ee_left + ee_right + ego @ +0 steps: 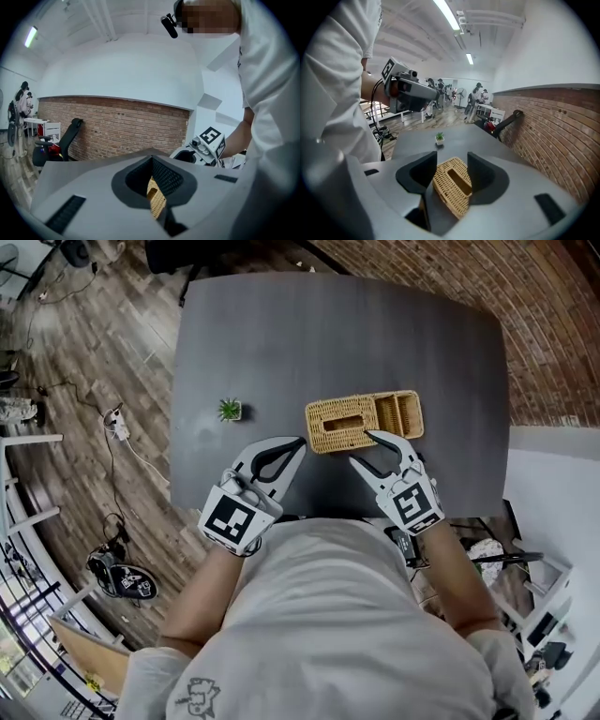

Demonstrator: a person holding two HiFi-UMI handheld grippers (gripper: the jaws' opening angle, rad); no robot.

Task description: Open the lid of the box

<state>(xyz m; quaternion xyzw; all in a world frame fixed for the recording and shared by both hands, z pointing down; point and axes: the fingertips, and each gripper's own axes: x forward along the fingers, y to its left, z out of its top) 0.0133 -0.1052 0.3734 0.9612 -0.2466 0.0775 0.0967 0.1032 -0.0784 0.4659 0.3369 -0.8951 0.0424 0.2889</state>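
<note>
A dark grey table point(337, 343) fills most of the head view, with wood floor point(84, 343) on one side and a brick wall point(469, 277) on the other. The wicker box point(364, 421) lies on the table just ahead of both sets of jaws. Its woven lid point(339, 423), which has 1 slot in it, sits flat and closed over the part nearest the left jaws. 2 open compartments lie at the end ahead of the right jaws.

The right gripper point(364, 448) has its jaws apart. In the right gripper view the box's near end is framed between the 2 pads, which do not press on it.

The left gripper point(298, 443) has its jaws together at the tips, with nothing clamped. The tips stand just beside the box's near corner, and wicker shows through the gap behind them.

1 small potted plant point(230, 410) stands on the table, off to the outer side of the left jaws and well apart from the box.
</note>
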